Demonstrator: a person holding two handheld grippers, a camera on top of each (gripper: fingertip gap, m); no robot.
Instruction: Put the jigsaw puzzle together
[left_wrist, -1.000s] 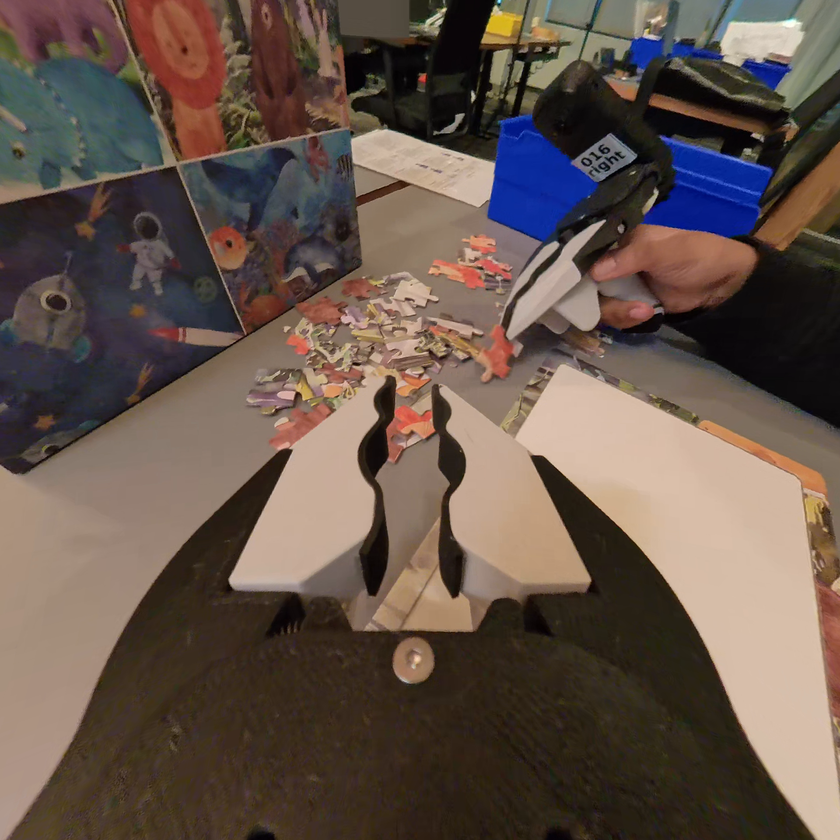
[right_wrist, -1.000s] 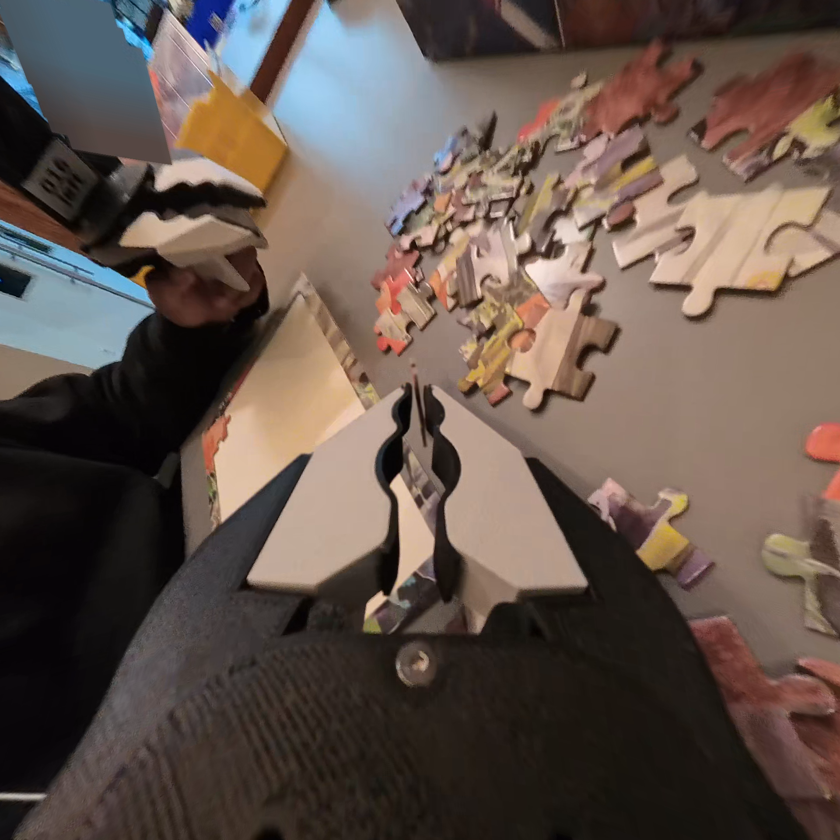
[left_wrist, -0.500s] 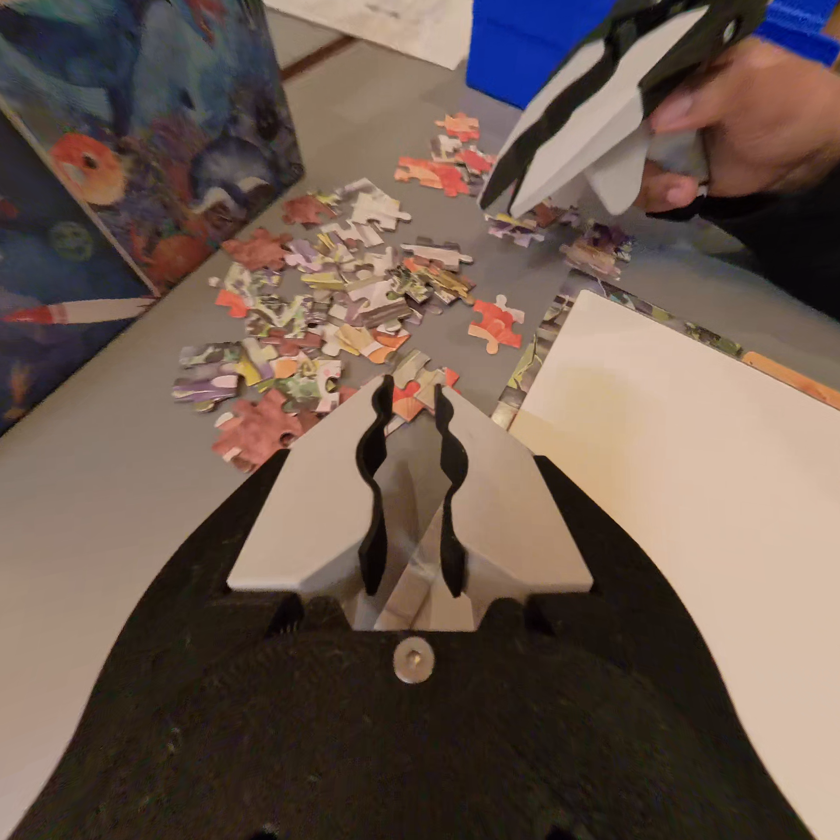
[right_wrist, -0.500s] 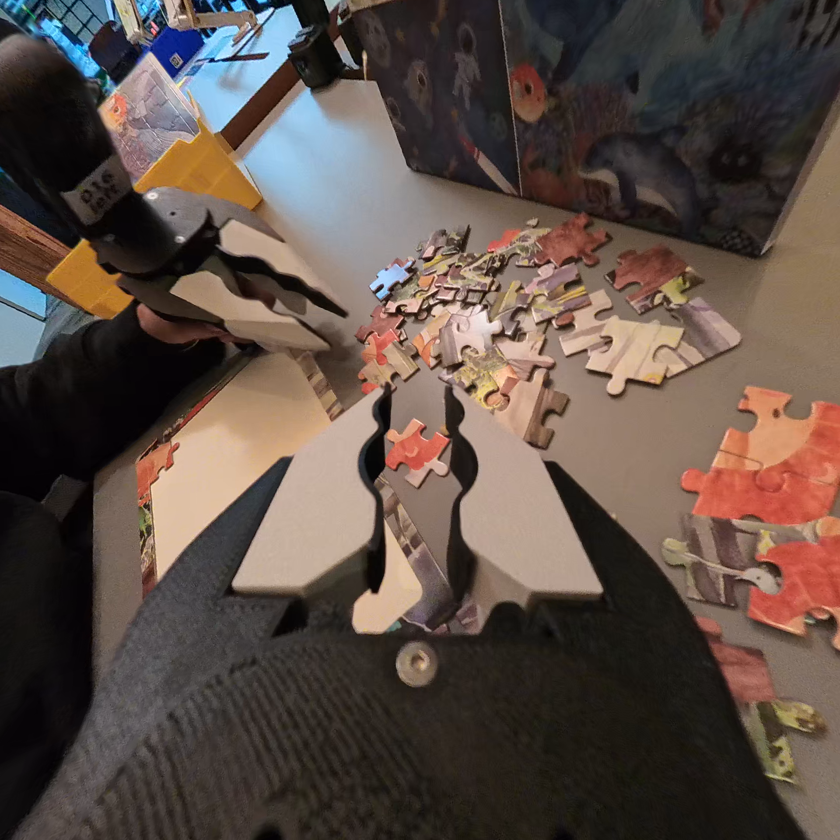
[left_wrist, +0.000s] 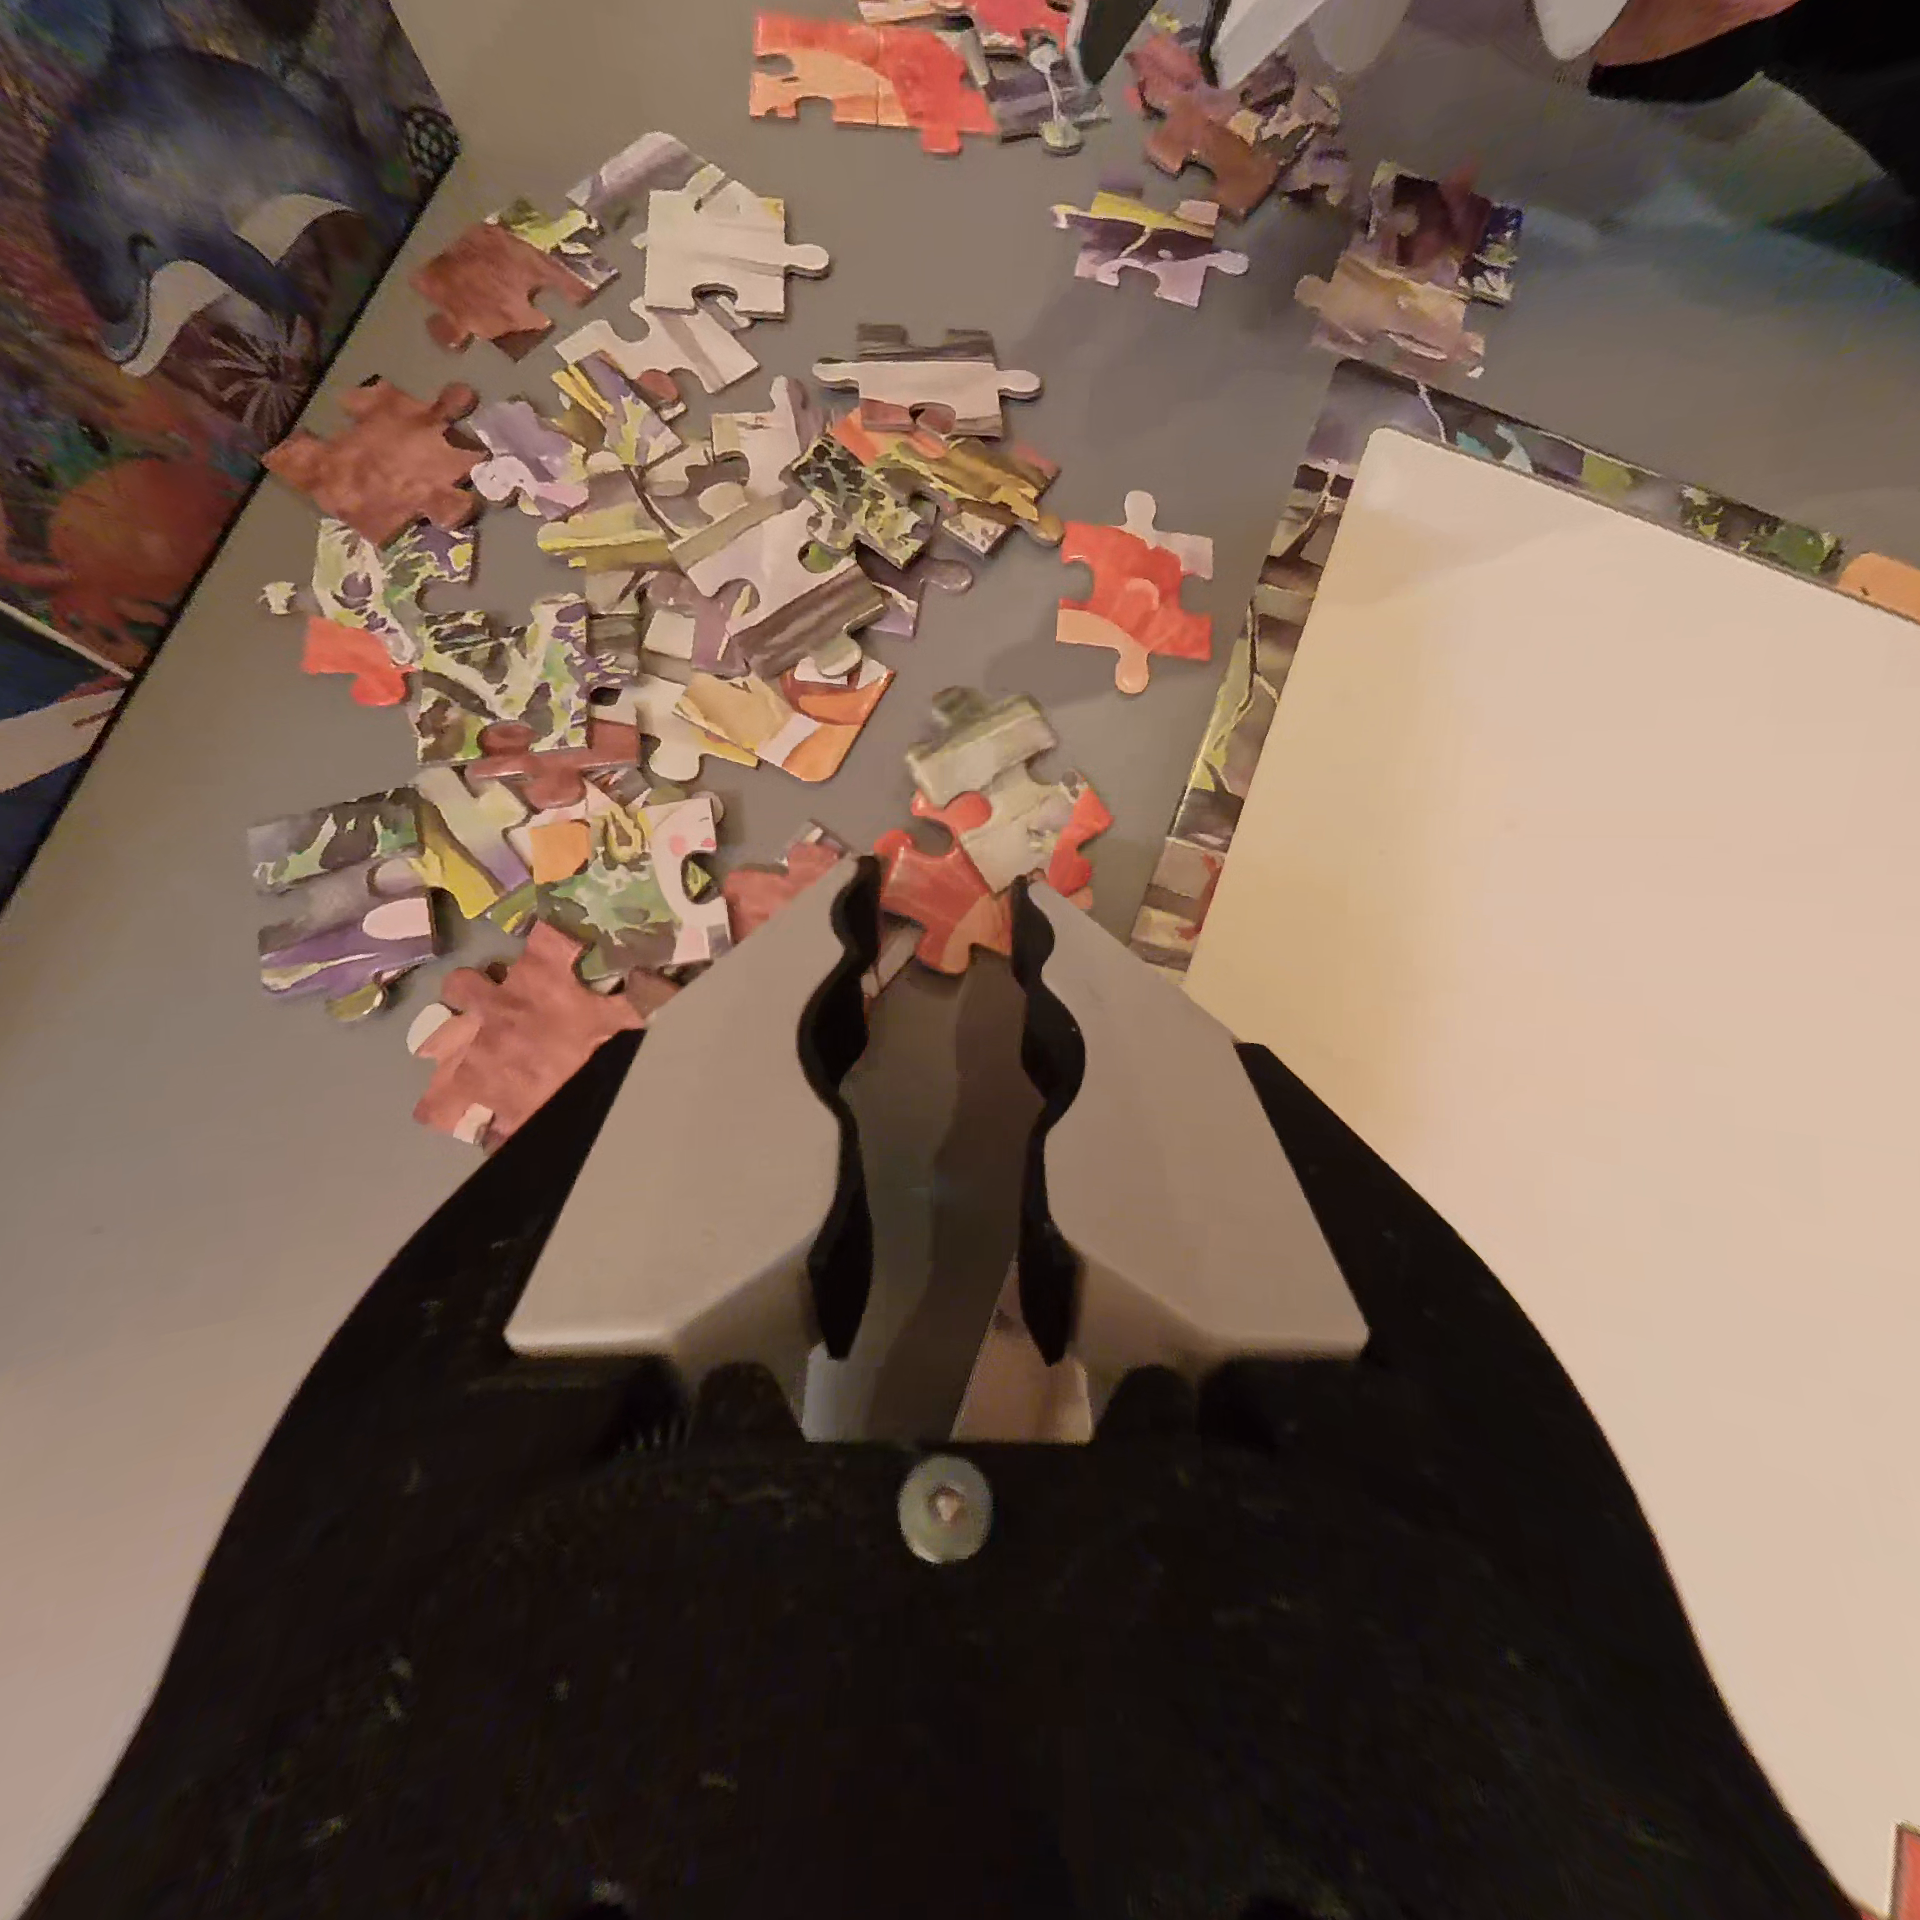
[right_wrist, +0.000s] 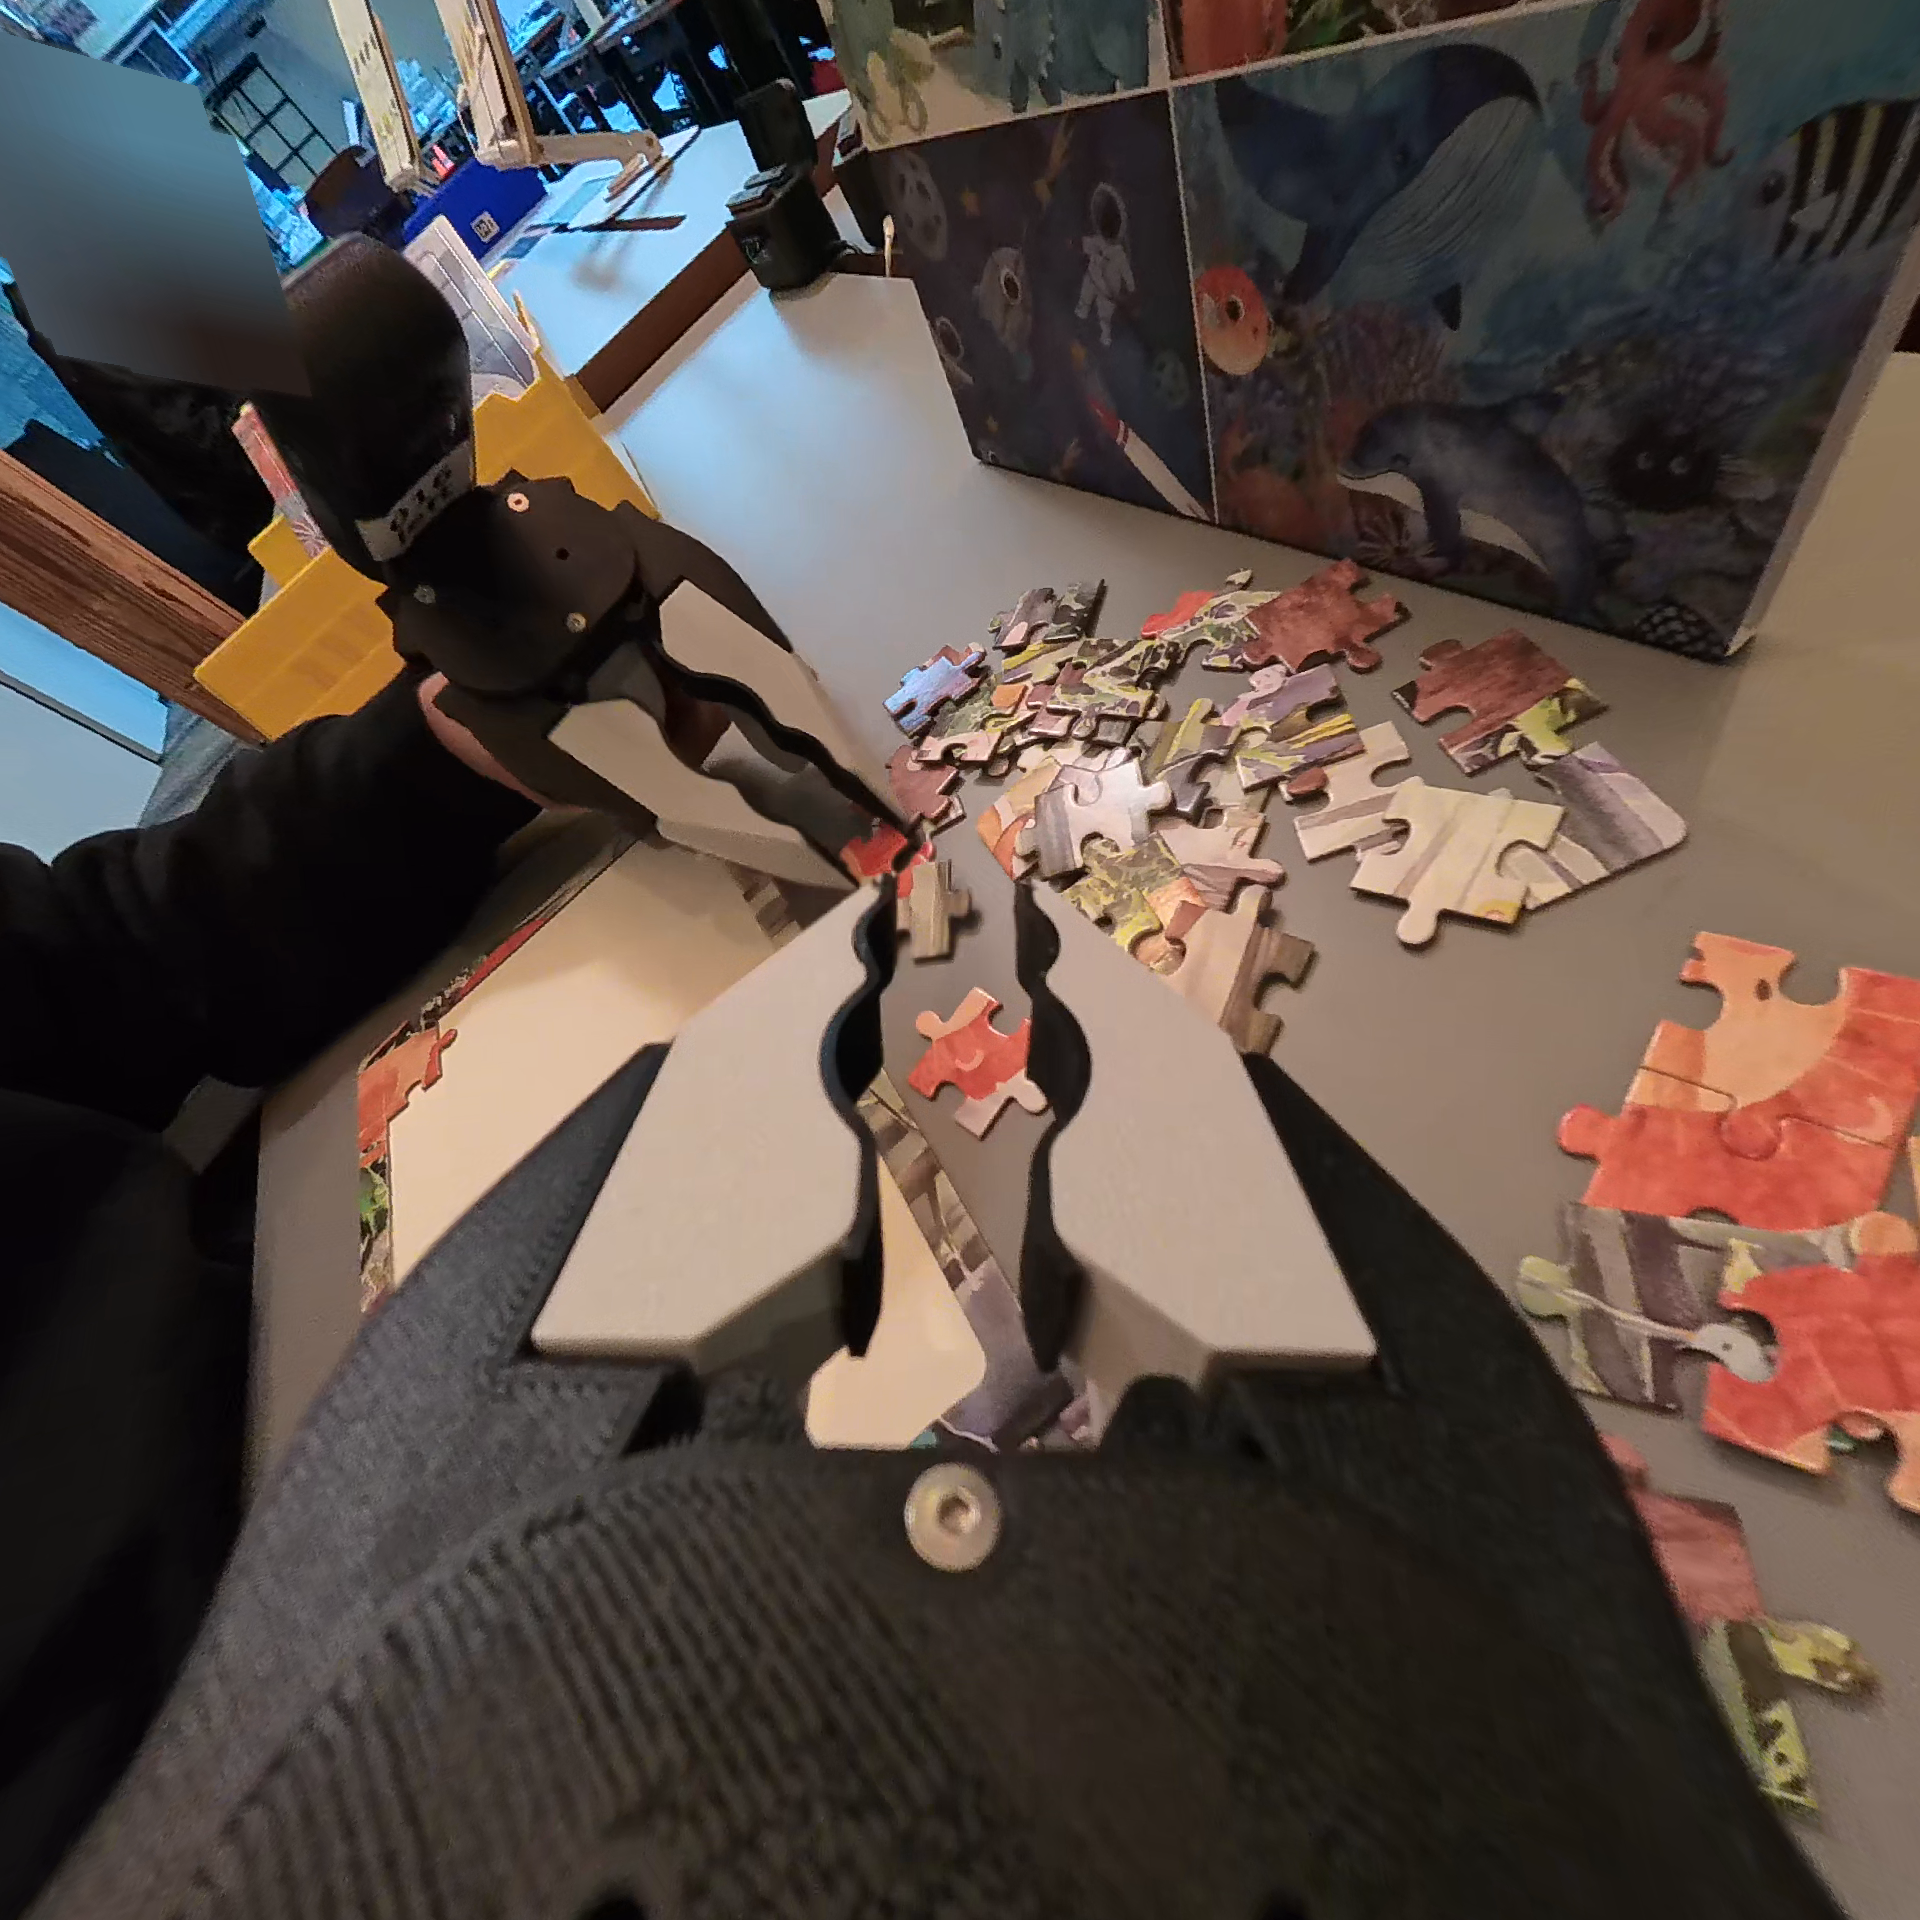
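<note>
The left gripper (left_wrist: 943, 883) is low over the grey table (left_wrist: 156, 1091), its jaws parted by a narrow gap and holding nothing; its tips sit at the near edge of a red-orange piece (left_wrist: 940, 904) that is joined or overlapped with a grey-green piece (left_wrist: 987, 743), and whether the tips touch the red one cannot be told. From the right wrist view the left gripper (right_wrist: 891, 847) points down at that same spot, its fingertips right at a small red piece (right_wrist: 873, 847) beside a grey piece (right_wrist: 935, 904). The right gripper (right_wrist: 951, 899) hangs above the table with its jaws open to a similar narrow gap and empty; a lone red piece with a pale edge (right_wrist: 977, 1060) lies on the table seen between its fingers. That same piece (left_wrist: 1138, 592) lies apart from the main heap of loose pieces (left_wrist: 644, 582), near the left border of the puzzle frame (left_wrist: 1257, 644), whose cream-white centre (left_wrist: 1558, 883) is bare. A joined orange-red cluster (right_wrist: 1766, 1112) lies to the right, well apart from the heap. The picture box (right_wrist: 1455, 312) stands upright beyond the pieces.
</note>
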